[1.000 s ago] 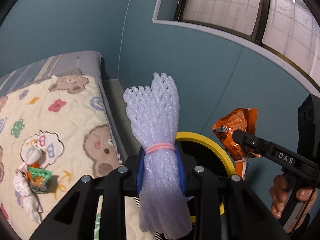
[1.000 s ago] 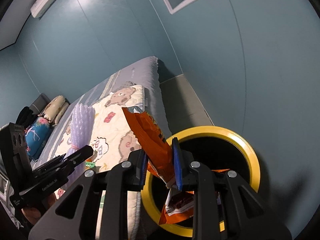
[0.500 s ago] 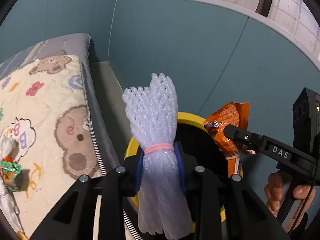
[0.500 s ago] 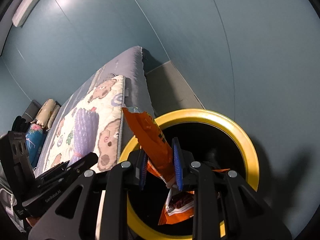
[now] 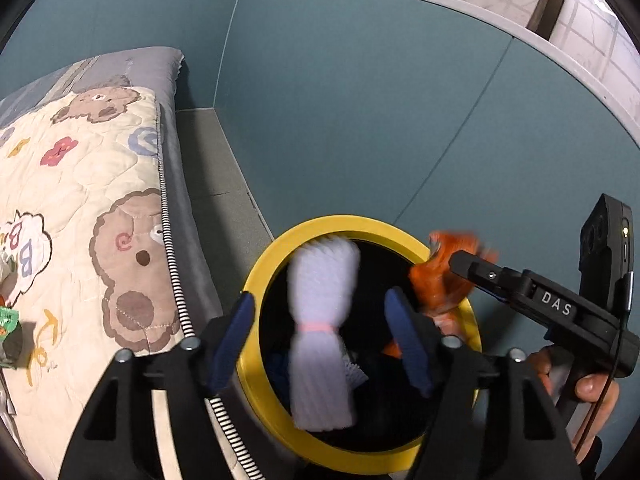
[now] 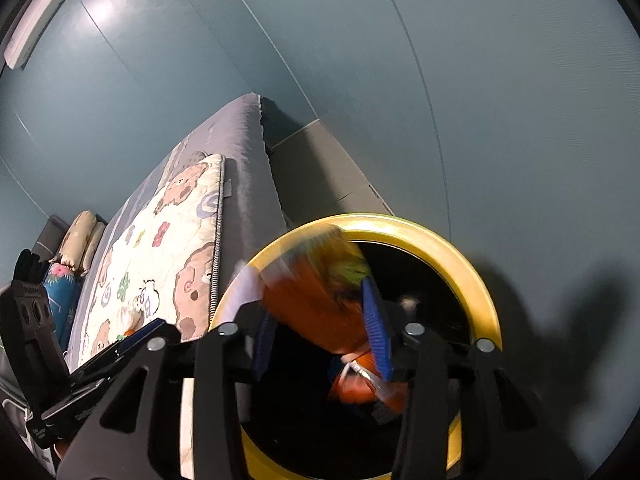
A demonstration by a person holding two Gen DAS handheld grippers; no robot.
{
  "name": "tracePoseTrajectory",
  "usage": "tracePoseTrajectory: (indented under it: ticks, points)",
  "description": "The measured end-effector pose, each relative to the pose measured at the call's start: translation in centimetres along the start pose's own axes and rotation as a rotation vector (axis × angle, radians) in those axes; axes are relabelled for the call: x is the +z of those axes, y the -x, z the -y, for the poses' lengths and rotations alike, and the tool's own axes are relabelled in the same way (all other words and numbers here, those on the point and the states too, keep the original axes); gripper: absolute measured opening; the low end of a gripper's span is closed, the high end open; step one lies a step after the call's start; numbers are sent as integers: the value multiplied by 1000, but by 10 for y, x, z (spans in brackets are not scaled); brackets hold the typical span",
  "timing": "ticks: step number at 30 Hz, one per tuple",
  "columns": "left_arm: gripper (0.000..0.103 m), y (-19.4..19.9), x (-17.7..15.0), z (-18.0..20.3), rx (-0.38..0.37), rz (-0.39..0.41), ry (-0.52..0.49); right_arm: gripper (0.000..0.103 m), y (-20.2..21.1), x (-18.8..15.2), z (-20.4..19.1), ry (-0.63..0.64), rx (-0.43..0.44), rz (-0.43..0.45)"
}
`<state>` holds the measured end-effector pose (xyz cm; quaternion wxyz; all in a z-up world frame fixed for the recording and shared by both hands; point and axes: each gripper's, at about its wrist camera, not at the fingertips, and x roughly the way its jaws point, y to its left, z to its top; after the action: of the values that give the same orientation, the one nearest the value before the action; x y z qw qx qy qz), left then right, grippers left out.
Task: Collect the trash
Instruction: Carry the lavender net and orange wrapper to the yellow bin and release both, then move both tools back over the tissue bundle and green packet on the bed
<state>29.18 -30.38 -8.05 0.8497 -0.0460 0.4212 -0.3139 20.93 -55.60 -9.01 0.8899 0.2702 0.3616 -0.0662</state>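
A yellow-rimmed black bin [image 5: 320, 226] stands on the floor between bed and wall, directly below both grippers; its rim also shows in the right wrist view [image 6: 440, 236]. My left gripper [image 5: 320, 336] is open; the white foam net bundle [image 5: 322, 328], tied with a pink band, is blurred between the spread pads, falling over the bin mouth. My right gripper [image 6: 324, 336] is open; the orange snack bag [image 6: 320, 308] is blurred between its pads, dropping into the bin. The bag [image 5: 444, 280] also shows by the right gripper in the left wrist view.
A bed with a bear-print quilt [image 5: 80, 208] lies left of the bin, with a green wrapper [image 5: 8, 320] at the frame's left edge. Teal walls [image 5: 360, 120] close in behind and right. Grey floor [image 5: 216, 176] runs between bed and wall. Pillows [image 6: 80, 236] lie far left.
Both grippers opened over the bin. The foam net and the orange bag slipped from the pads and are falling. Both grippers moved closer over the bin mouth.
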Motion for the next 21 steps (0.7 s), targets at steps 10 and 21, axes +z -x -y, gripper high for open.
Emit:
tracePoseTrajectory:
  ticks: [10,21]
  points:
    - [79,26,-3,-7,49,48,8,56,11,-5,-3,-5,10,4]
    - [87,77,-10,-27,114,123,27,59,33,-11,-33,36,69,25]
